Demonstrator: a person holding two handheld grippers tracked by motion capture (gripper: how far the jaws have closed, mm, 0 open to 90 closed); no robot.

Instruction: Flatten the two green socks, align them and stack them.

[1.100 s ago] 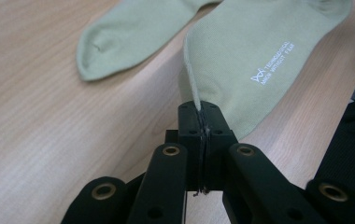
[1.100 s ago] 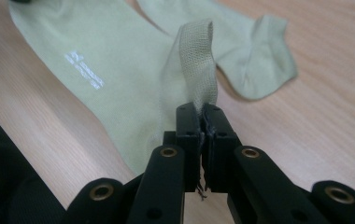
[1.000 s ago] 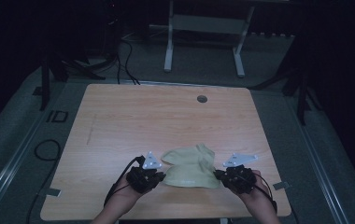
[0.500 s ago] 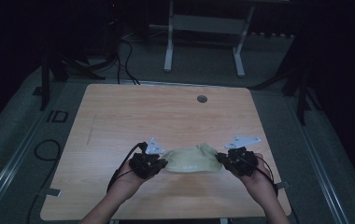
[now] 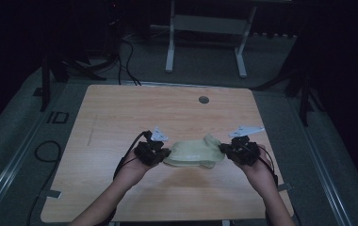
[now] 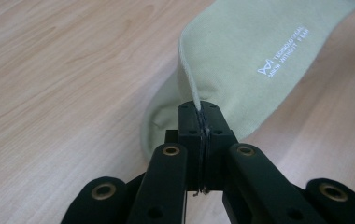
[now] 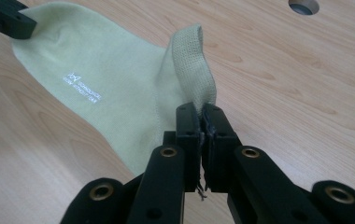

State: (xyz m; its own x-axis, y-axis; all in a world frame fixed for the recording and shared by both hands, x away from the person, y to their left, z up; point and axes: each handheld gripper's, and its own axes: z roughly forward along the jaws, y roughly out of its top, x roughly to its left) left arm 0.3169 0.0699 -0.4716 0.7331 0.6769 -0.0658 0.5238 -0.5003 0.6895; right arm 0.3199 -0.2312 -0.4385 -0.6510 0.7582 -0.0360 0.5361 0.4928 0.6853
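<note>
A pale green sock (image 5: pixel 193 152) with small white lettering hangs stretched between my two grippers, just above the wooden table (image 5: pixel 120 117). My left gripper (image 5: pixel 160 154) is shut on the sock's left end; in the left gripper view the sock (image 6: pixel 241 60) runs up and away from the closed left gripper (image 6: pixel 202 114). My right gripper (image 5: pixel 225 150) is shut on the ribbed cuff end. The right gripper view has the cuff (image 7: pixel 192 60) pinched in the right gripper (image 7: pixel 202 114), with the left gripper's jaw tip (image 7: pixel 7 18) at the sock's far end.
A round cable hole (image 5: pixel 203 100) lies near the table's far edge; it shows as well in the right gripper view, where the cable hole (image 7: pixel 303 5) is at top right. A white-legged stand (image 5: pixel 205 42) is on the floor beyond the table. Cables trail left of the table.
Both grippers have moved away from me across the table, carrying the sock. The sock has been drawn out longer and narrower between them.
</note>
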